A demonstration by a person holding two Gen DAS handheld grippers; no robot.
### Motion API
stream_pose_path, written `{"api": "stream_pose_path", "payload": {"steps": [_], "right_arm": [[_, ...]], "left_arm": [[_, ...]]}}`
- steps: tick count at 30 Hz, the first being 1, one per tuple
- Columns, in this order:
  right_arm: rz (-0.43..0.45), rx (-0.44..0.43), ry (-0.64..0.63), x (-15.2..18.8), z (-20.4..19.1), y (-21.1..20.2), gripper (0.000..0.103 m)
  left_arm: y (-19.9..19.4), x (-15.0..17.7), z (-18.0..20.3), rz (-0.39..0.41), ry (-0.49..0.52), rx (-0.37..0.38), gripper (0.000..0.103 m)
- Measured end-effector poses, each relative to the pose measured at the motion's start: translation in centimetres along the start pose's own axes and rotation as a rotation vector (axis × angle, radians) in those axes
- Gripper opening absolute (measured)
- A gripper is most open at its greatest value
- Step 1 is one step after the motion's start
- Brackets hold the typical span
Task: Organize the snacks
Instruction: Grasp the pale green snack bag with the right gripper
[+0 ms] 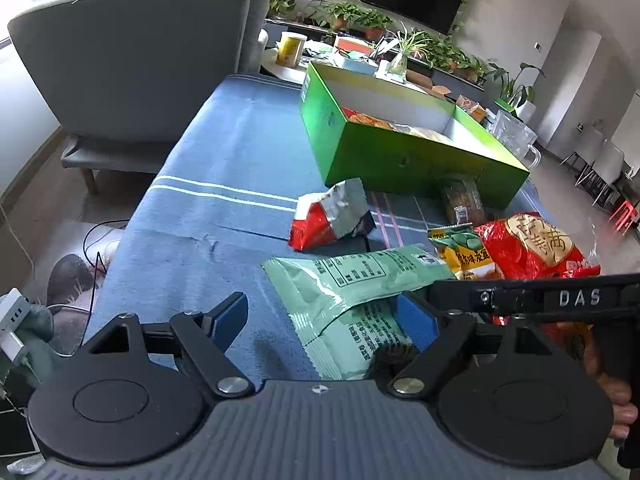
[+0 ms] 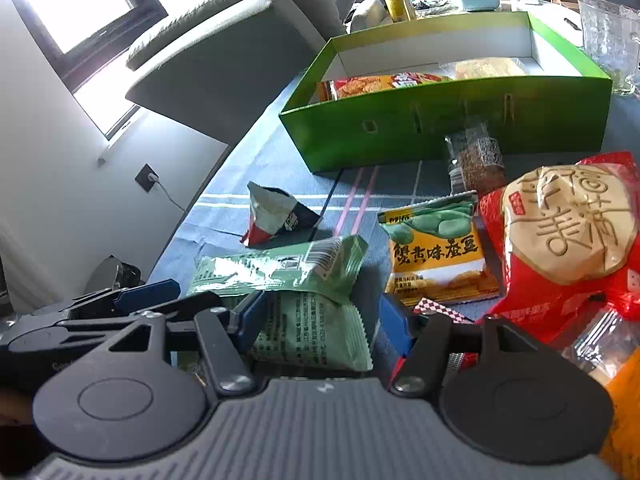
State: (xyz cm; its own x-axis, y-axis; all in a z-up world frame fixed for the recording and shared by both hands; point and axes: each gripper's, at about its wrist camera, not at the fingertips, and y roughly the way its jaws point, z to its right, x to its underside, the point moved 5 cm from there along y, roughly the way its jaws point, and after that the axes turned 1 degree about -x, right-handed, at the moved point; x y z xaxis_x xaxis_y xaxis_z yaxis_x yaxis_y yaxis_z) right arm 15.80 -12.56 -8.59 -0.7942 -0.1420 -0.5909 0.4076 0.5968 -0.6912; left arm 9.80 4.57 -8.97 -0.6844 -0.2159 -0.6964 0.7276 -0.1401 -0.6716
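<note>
A light green snack bag (image 1: 352,300) lies on the blue cloth near me; it also shows in the right wrist view (image 2: 296,296). My left gripper (image 1: 324,316) is open, its fingers on either side of the bag's near end. My right gripper (image 2: 316,316) is open too, astride the same bag. A green box (image 1: 400,152) (image 2: 440,128) stands beyond and holds a few snack packs. A red-and-silver pack (image 1: 332,216) (image 2: 276,216), a yellow bean pack (image 1: 464,252) (image 2: 436,256), a red cake bag (image 1: 536,248) (image 2: 568,232) and a clear brown pack (image 1: 464,200) (image 2: 476,156) lie loose.
A grey armchair (image 1: 140,60) (image 2: 224,64) stands off the table's far left. A clear glass jug (image 1: 516,136) (image 2: 612,40) stands right of the box. A yellow can (image 1: 290,50) (image 2: 398,6) and potted plants (image 1: 360,18) are on a farther table.
</note>
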Motion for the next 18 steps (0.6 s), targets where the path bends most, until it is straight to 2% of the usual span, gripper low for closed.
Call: {"api": "stream_pose_path", "payload": {"steps": [9,13,16,18], "right_arm": [[-0.041,-0.079,0.065,-0.5,0.5,0.2,0.078],[-0.053,-0.081,0.059,-0.8,0.5,0.7,0.079],[-0.042,-0.069,0.046,-0.8,0.2,0.8,0.078],[-0.032,-0.070,0.039,-0.8,0.1,0.6,0.078]], "left_arm": [[0.3,0.3,-0.4,-0.039,-0.060,0.050,0.082],[0.7,0.4,0.0,-0.054,-0.058,0.060,0.081],[1.0,0.5,0.7,-0.055,-0.039,0.099,0.072],[0.8,0.5,1.2,-0.047,-0.026,0.111,0.070]]}}
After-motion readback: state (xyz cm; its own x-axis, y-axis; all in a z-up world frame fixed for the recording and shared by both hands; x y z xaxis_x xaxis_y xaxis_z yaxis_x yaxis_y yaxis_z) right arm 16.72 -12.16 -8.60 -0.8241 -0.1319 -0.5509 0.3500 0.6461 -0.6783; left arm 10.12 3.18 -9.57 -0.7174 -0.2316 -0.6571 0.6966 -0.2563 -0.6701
